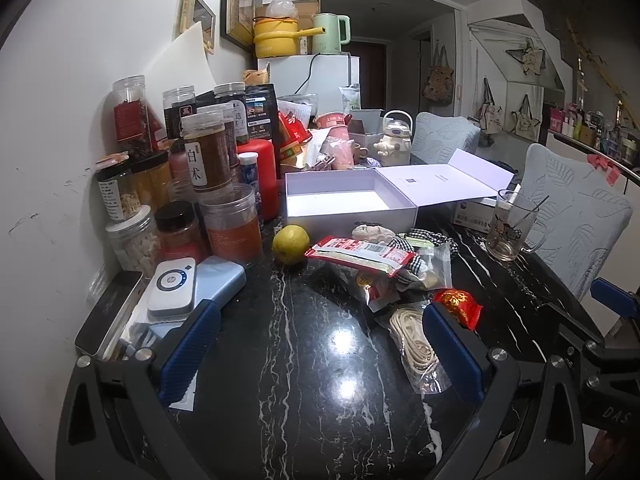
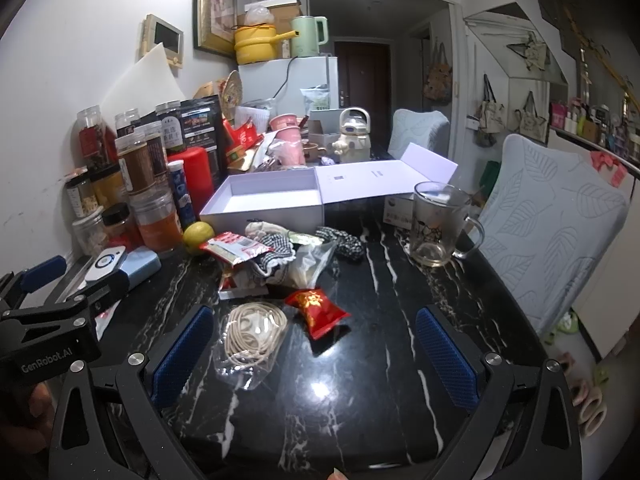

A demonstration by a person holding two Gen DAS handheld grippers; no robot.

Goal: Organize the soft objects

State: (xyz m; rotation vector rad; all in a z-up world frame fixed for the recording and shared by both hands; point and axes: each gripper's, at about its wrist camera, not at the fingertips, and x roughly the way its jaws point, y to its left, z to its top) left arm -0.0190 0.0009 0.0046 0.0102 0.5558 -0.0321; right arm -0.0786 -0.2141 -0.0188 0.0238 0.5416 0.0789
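2 wrist views, low over black table (image 1: 304,360), facing open box (image 2: 264,200) (shared), left view nearer jars (image 1: 200,168)

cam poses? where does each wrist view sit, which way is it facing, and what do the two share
Left wrist: low over the black marble table, facing the open white box; left gripper open, right gripper's frame at the right edge.
Right wrist: same height, further right, facing the same way; right gripper open, left gripper's frame lower left.
Shared: box, lemon, red snack packet, glass mug.
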